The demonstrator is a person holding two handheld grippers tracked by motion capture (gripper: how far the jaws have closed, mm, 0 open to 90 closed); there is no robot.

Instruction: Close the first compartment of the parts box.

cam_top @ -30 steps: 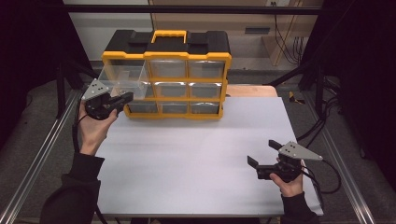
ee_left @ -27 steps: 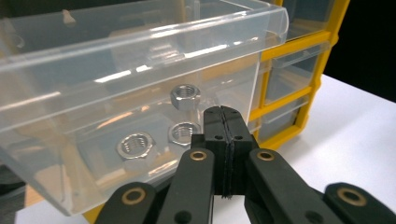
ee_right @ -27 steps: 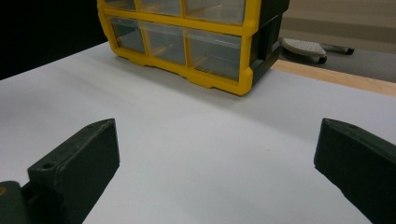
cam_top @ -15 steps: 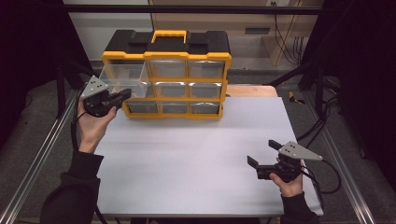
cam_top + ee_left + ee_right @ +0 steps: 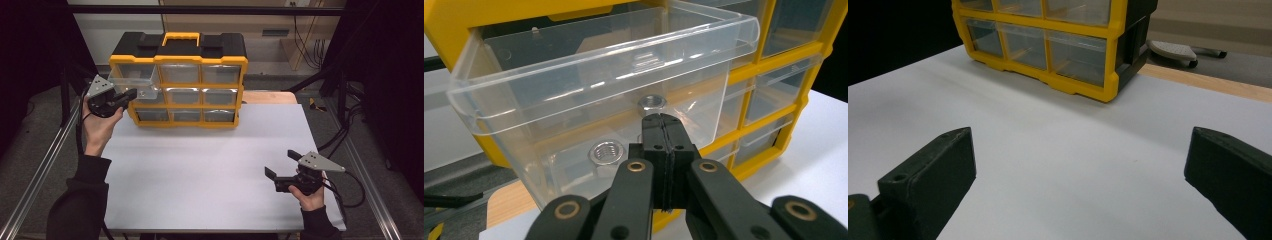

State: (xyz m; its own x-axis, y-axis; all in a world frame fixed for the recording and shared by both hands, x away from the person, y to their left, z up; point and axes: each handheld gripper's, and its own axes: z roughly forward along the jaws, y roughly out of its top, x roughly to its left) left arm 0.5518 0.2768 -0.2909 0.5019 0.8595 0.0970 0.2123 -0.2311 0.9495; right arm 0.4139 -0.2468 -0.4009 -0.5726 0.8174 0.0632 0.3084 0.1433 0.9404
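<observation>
The left tool (image 5: 663, 122) had its jaws pressed together, their joined tips set against the front wall of a clear plastic drawer (image 5: 589, 95) without pinching it. That drawer stood pulled out of the top-left slot of a yellow and black organizer (image 5: 180, 80), and its rim jutted toward the left hand (image 5: 100, 127), which held the tool up at the cabinet's left corner. Two metal nuts (image 5: 605, 151) lay on the drawer's floor, seen through the clear wall, one just beyond the tool's tip and one lower to its left. The organizer's other drawers sat flush in their yellow frame, three across and three down, under a black lid with a yellow handle (image 5: 181, 37).

The right tool (image 5: 281, 176) rested low over the near right part of the counter (image 5: 200, 175), well apart from the organizer, its jaws spread wide with nothing between them; the right hand (image 5: 311, 196) gripped it from behind.

The counter was a plain white sheet, with a strip of bare wood (image 5: 270, 97) showing at its far edge beside the organizer. Metal rails (image 5: 37, 170) ran along both sides. Beyond lay grey floor, a pale wall with cables (image 5: 307, 35) hanging at the right, and dark surroundings on either side.
</observation>
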